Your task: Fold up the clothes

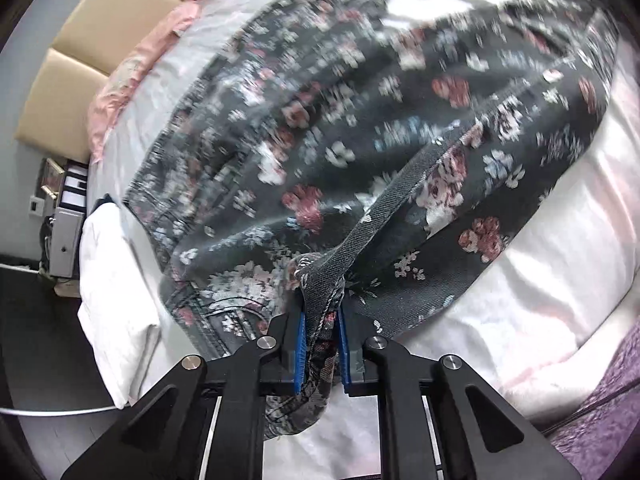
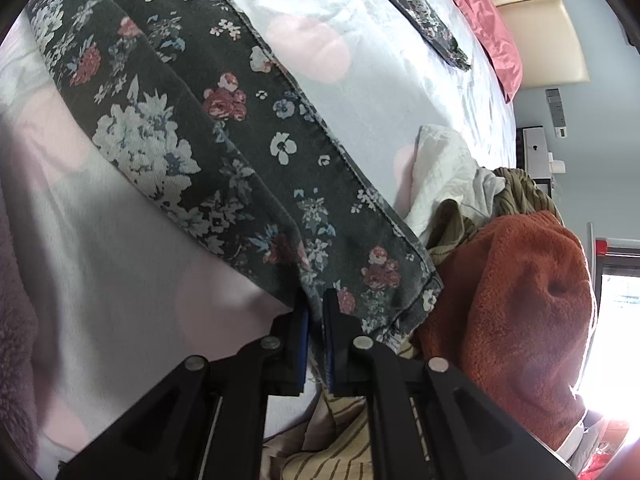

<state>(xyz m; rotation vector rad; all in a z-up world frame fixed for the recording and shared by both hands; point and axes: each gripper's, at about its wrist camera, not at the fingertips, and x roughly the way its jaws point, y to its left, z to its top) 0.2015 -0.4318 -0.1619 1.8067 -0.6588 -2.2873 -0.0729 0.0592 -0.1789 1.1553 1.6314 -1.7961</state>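
Denim-like dark grey floral garment [image 1: 320,152] lies spread over the bed [image 1: 560,240], w/ white sheet under it. Left gripper [image 1: 321,320] is clenched on a bunched hem/edge of the garment, blue pads [image 1: 301,344] pressing fabric from both sides; the pinched strip runs up toward 1 o'clock in left wrist view and the cloth looks lifted and motion-blurred there. More floral cloth hangs below the gripper toward 6 o'clock.

Right gripper [image 2: 316,320] is likewise closed on the same garment [image 2: 224,120], gripping near its stitched end; fabric stretches away toward 11 o'clock across the sheet. A second piece of the floral cloth [image 2: 424,12] lies at 1 o'clock, apart from the gripped length.

At 3 o'clock in right wrist view: rust-orange fleecy item [image 2: 520,288], w/ an olive striped piece [image 2: 520,196] and a white cloth [image 2: 448,176] just behind it, all heaped together. Cream striped fabric [image 2: 340,440] sits under the gripper at 6 o'clock.

Pink pillow [image 1: 136,80] and beige padded headboard [image 1: 100,32] at 10 o'clock in left wrist view; purple fuzzy fabric [image 1: 600,420] at 4 o'clock.
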